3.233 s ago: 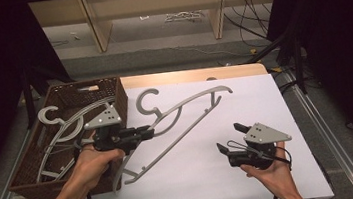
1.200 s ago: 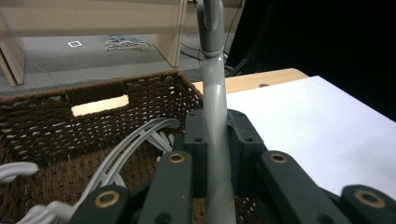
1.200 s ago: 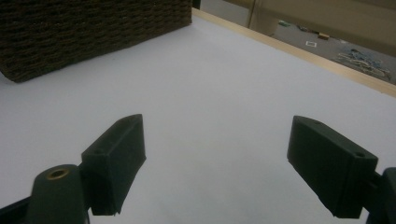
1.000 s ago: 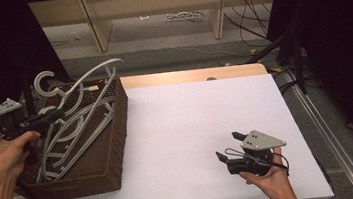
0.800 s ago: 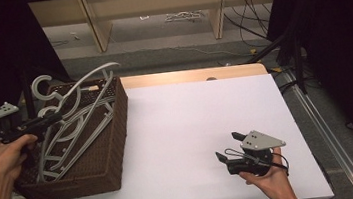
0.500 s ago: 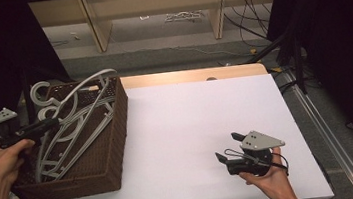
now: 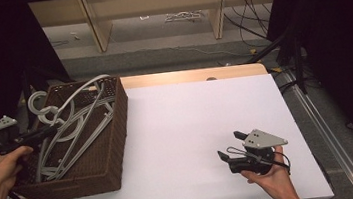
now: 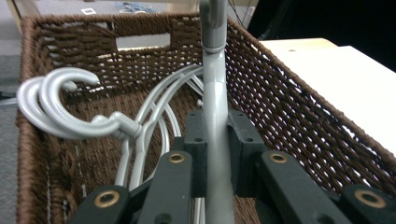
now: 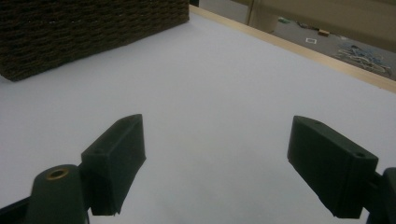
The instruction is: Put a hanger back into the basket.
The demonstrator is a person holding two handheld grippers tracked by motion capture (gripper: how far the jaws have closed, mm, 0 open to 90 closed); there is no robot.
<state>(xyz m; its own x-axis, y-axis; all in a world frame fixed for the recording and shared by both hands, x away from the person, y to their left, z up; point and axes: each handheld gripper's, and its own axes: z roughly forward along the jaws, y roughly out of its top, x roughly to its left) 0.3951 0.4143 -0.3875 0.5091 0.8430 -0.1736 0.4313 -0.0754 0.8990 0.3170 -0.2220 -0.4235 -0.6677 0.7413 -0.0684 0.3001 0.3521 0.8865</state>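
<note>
White paper covered the table [image 7: 203,126], with a wooden edge at the far side and a dark room around it. The grey hanger [image 8: 215,116] had come down since a second before: then it stood high above the brown woven basket [image 7: 113,137], now it lay low inside it, on top of the other hangers [image 7: 68,137], its hook still over the far left corner of the basket. In my judgement the placing was almost done and only the release remained. The hanger was of smooth grey plastic, with a round bar. The left gripper [image 8: 215,154], at the left side of the basket, still clamped this bar between its pads. The right gripper [image 7: 232,146] rested well to the right of the basket, jaws wide apart, holding nothing.
</note>
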